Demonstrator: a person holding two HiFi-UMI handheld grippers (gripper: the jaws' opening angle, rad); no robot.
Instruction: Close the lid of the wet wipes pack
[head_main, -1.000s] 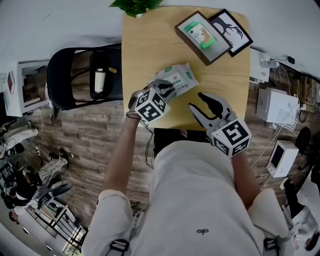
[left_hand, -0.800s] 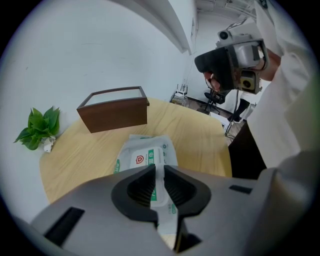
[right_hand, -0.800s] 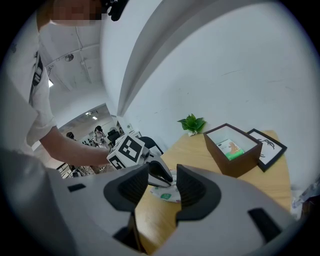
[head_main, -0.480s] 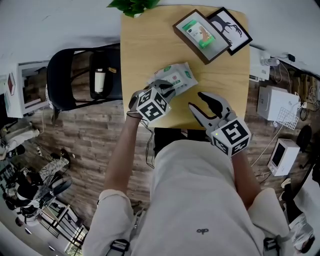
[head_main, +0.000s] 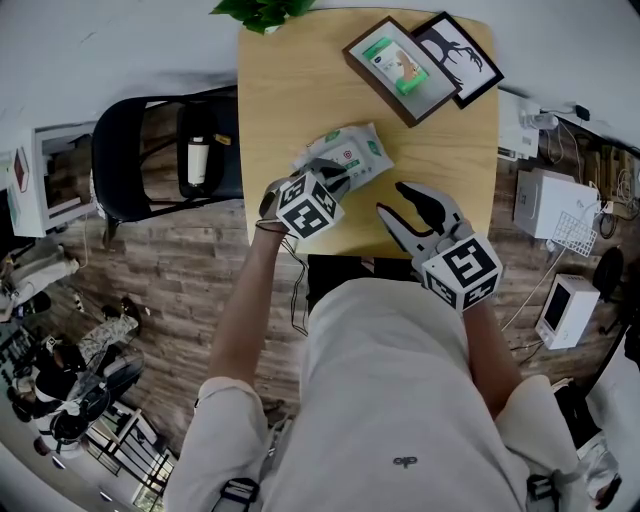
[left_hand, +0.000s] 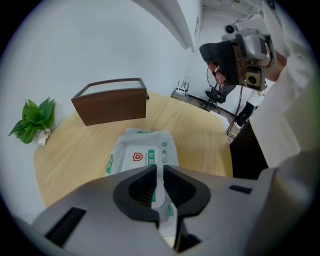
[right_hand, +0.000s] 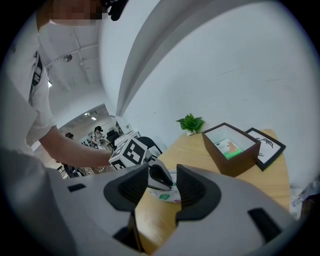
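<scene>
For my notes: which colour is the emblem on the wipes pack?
Red emblem, best in left gripper view.

Wet wipes pack (head_main: 358, 152) lies mid-table (head_main: 290, 100), L gripper (head_main: 335, 178) at its near-left end. R gripper (head_main: 405, 205) sits right of it, nearer front edge. Box (head_main: 398, 68) far right, picture frame (head_main: 462, 55) just beside. Plant (head_main: 265, 12) at far-left edge. Chair (head_main: 150, 150) left of table.

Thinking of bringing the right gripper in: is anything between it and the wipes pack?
Partly. The left gripper grips the near end of the wet wipes pack, in line with the right gripper; otherwise only bare table separates them.
</scene>
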